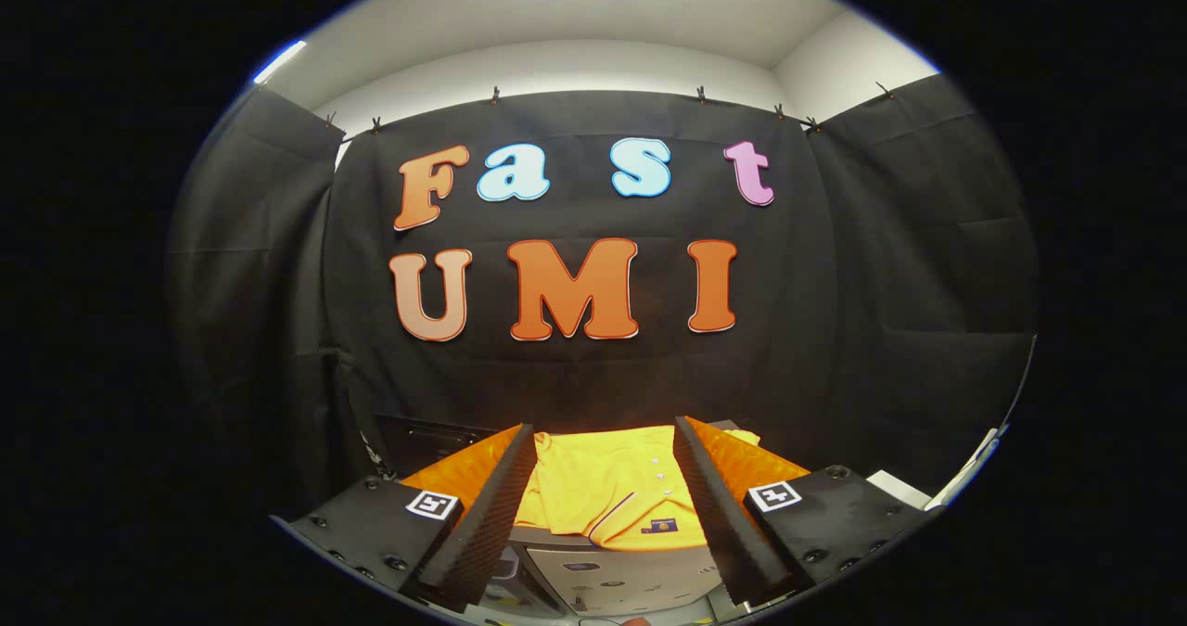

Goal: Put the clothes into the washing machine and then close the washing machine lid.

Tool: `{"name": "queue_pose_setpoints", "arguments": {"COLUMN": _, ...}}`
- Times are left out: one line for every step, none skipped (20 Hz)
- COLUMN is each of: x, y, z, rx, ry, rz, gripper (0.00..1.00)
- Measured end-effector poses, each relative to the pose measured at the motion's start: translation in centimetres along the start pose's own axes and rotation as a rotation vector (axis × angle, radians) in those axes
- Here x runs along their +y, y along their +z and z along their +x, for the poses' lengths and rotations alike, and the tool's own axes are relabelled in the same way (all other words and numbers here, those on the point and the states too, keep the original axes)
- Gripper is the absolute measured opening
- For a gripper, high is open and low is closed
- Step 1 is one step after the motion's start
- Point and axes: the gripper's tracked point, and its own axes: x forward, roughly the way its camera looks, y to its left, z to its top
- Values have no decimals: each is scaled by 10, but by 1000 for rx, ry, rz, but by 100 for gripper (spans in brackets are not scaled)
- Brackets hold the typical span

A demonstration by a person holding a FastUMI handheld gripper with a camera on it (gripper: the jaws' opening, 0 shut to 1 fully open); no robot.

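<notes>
The tongs (605,440) were spread wide, the 2 fingers set well apart and slanting inward toward their tips, and nothing was held between them. Going from left to right, the left finger (491,505) came first, its ridged inner pad facing the gap, with a small square marker on the mount behind it. It stood clear of the cloth, though its tip overlapped the garment's left edge in the view.

Between the fingers, and just ahead of them, lay the yellow shirt (607,491). It was folded and lay flat, draped over the top of the washing machine (603,580), whose pale front panel showed below the cloth between the finger bases. The shirt's long axis ran across the gap, from 1 finger to the other, with its nearer hem hanging over the machine's front edge toward the tongs. A row of small white buttons ran along a dark-trimmed placket that slanted down toward the left, and a small dark label sat near the lower hem, just right of the middle. Which end was the collar could not be told.

The right finger (709,505) followed, again with a ridged pad and a square marker on its mount; the shirt's right part passed behind it, with a bit of yellow showing past its tip. Whether either finger touched the cloth could not be told.
</notes>
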Motion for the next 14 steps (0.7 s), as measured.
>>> {"name": "queue_pose_setpoints", "arguments": {"x": -3, "y": -1, "z": 6, "rx": 7, "ry": -8, "rz": -8, "gripper": 98}}
{"name": "queue_pose_setpoints", "arguments": {"x": -7, "y": -4, "z": 14, "rx": 19, "ry": -20, "rz": -17, "gripper": 98}}
{"name": "queue_pose_setpoints", "arguments": {"x": -9, "y": -8, "z": 23, "rx": 32, "ry": -25, "rz": -19, "gripper": 98}}
{"name": "queue_pose_setpoints", "arguments": {"x": -9, "y": -12, "z": 32, "rx": 46, "ry": -30, "rz": -14, "gripper": 98}}
{"name": "queue_pose_setpoints", "arguments": {"x": -12, "y": -18, "z": 39, "rx": 67, "ry": -39, "rz": -6, "gripper": 98}}
{"name": "queue_pose_setpoints", "arguments": {"x": -14, "y": -22, "z": 46, "rx": 79, "ry": -46, "rz": -1, "gripper": 98}}
{"name": "queue_pose_setpoints", "arguments": {"x": -19, "y": -26, "z": 52, "rx": 90, "ry": -64, "rz": 1, "gripper": 98}}
{"name": "queue_pose_setpoints", "arguments": {"x": -23, "y": -29, "z": 57, "rx": 98, "ry": -71, "rz": -1, "gripper": 98}}
{"name": "queue_pose_setpoints", "arguments": {"x": -26, "y": -32, "z": 62, "rx": 110, "ry": -85, "rz": -2, "gripper": 98}}
{"name": "queue_pose_setpoints", "arguments": {"x": -27, "y": -37, "z": 66, "rx": 121, "ry": -89, "rz": -7, "gripper": 98}}
{"name": "queue_pose_setpoints", "arguments": {"x": -28, "y": -39, "z": 71, "rx": 128, "ry": -95, "rz": -11, "gripper": 98}}
{"name": "queue_pose_setpoints", "arguments": {"x": -31, "y": -44, "z": 75, "rx": 149, "ry": -98, "rz": -16, "gripper": 98}}
{"name": "queue_pose_setpoints", "arguments": {"x": -33, "y": -50, "z": 80, "rx": 169, "ry": -101, "rz": -19, "gripper": 98}}
{"name": "queue_pose_setpoints", "arguments": {"x": -37, "y": -56, "z": 86, "rx": 193, "ry": -99, "rz": -19, "gripper": 98}}
